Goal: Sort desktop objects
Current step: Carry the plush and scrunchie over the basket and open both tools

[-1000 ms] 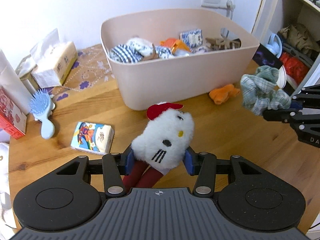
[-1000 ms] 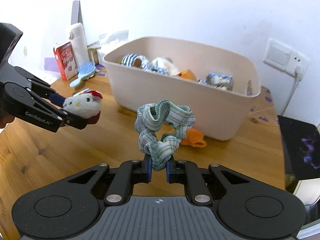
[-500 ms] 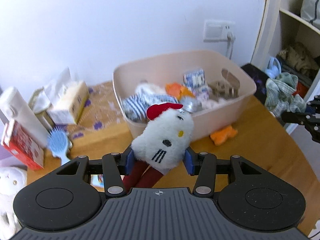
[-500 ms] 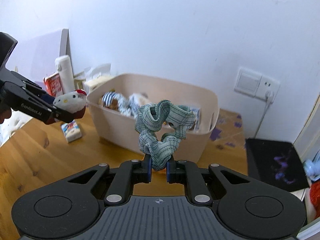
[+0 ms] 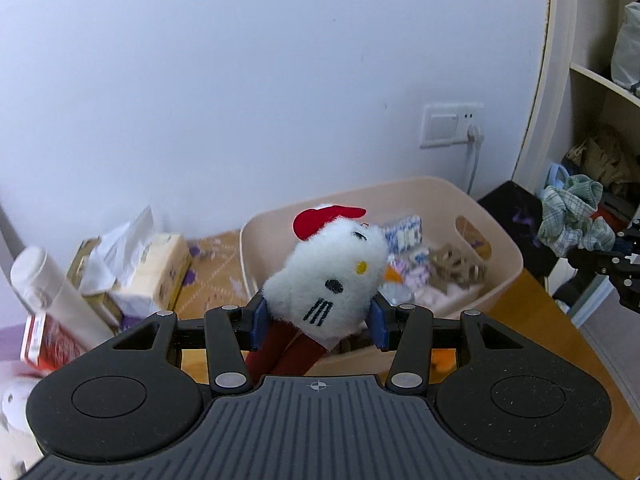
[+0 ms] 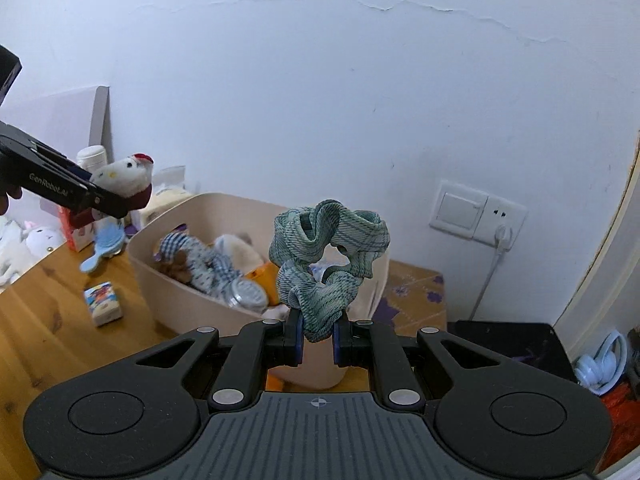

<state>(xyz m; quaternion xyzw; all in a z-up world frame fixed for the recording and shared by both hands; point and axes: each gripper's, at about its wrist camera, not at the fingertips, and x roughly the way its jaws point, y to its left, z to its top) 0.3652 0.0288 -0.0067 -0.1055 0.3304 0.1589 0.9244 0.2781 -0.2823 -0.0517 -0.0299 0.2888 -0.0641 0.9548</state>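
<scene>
The left gripper point(image 5: 318, 322) has its fingers point(image 5: 256, 326) clamped on a white plush toy point(image 5: 328, 280) with a red cap, held in the air in front of the beige bin point(image 5: 502, 248). The right gripper point(image 6: 317, 338) has its fingers point(image 6: 294, 340) pinched together on a green checked scrunchie point(image 6: 326, 264), which stands up above them, also raised before the bin point(image 6: 180, 288). The bin sits on the wooden table point(image 6: 48, 332) near the wall and holds a striped cloth point(image 6: 204, 264), a small jar point(image 6: 248, 294) and other small things. On the table left of the bin lie a blue hairbrush point(image 6: 98, 256) and a small printed packet point(image 6: 103, 299); a tissue box point(image 5: 154, 270) stands near the wall.
</scene>
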